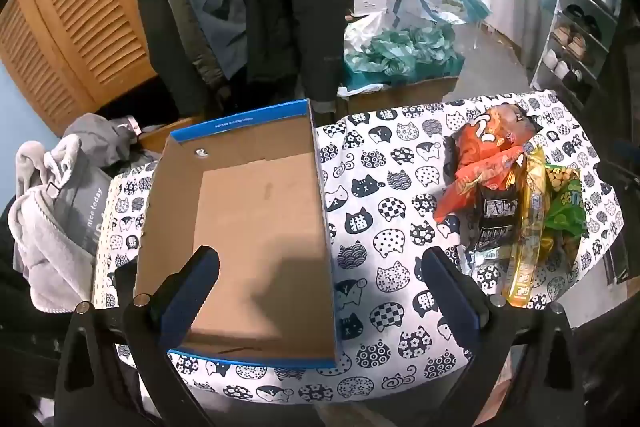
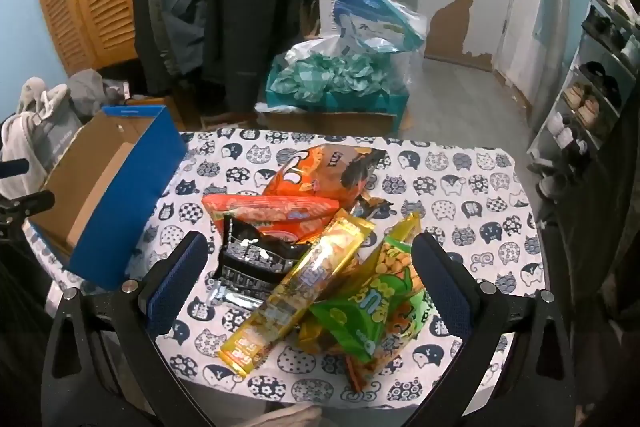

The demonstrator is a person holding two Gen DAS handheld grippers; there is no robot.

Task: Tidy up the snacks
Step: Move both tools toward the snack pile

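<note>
An empty cardboard box (image 1: pixel 256 227) with a blue outside stands on the left of the cat-print tablecloth (image 1: pixel 376 187); it also shows in the right wrist view (image 2: pixel 100 183). A pile of snack bags lies on the right: orange bags (image 2: pixel 308 179), a black packet (image 2: pixel 256 259), a long yellow packet (image 2: pixel 296 287) and a green bag (image 2: pixel 380 299). The pile also shows in the left wrist view (image 1: pixel 508 187). My left gripper (image 1: pixel 320 263) is open over the box's near end. My right gripper (image 2: pixel 308 251) is open above the pile, holding nothing.
Grey clothes (image 1: pixel 52 211) lie left of the table. Dark coats (image 2: pixel 240 7) hang behind. A box of teal paper (image 2: pixel 340 79) and plastic bags sit on the floor beyond. A shoe rack (image 2: pixel 592 87) stands at the right.
</note>
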